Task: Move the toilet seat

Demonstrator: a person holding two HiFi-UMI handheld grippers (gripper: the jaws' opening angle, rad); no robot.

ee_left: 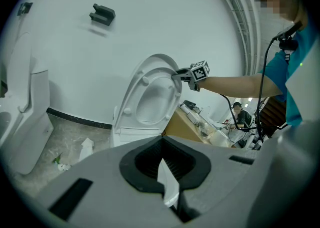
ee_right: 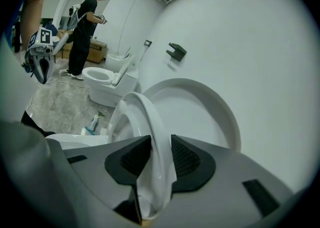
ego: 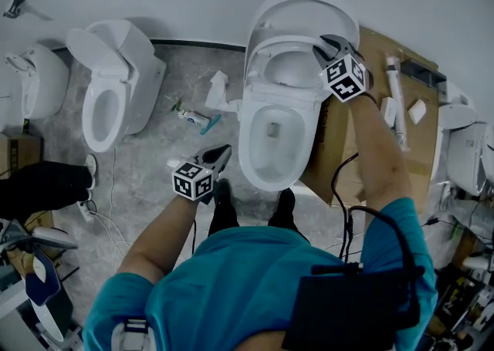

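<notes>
As the seat (ee_right: 145,117) stood raised by the lid (ee_right: 215,122), our right gripper (ee_right: 156,159) had its jaws opening around the rim; we judged only letting go remained, our left gripper (ego: 218,156) idle, jaws barely apart

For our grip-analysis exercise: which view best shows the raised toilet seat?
The right gripper view: close up, the toilet seat sits clamped in the right gripper, lid behind. The head view shows it raised over the bowl; the left gripper view shows its underside from afar.
</notes>
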